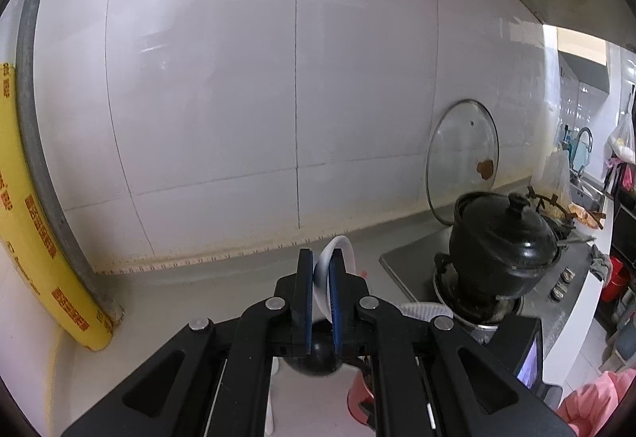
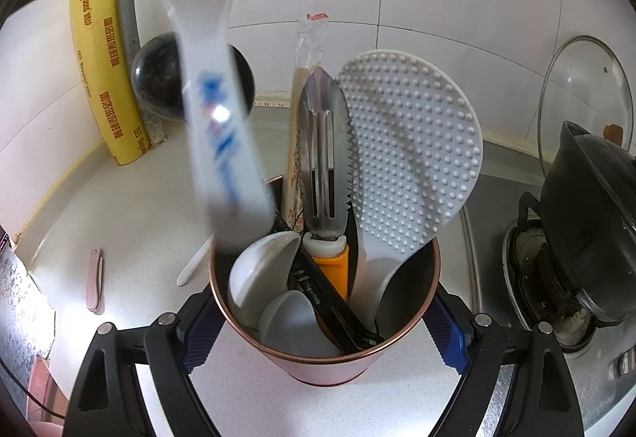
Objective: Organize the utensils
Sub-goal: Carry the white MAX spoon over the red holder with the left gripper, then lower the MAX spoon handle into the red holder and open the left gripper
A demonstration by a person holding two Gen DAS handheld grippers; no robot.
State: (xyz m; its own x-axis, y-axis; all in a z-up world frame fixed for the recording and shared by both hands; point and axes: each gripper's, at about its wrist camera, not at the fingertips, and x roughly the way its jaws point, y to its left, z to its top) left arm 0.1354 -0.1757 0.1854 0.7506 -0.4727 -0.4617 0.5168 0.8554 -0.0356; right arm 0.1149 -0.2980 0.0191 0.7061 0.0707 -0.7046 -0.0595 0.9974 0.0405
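- Right wrist view: the holder (image 2: pixel 330 349) on the counter (image 2: pixel 119 222) is clamped by the right gripper (image 2: pixel 324 341).
- A white spoon (image 2: pixel 222 127) is pinched by the nearly closed left gripper (image 1: pixel 321 278), hanging above the holder's rim.

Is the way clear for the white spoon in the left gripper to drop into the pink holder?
Not fully. The white spoon hangs over the holder at its left rim, and two white ladle bowls sit right beneath its tip. The black utensil crosses the middle. The right gripper clamps the holder.
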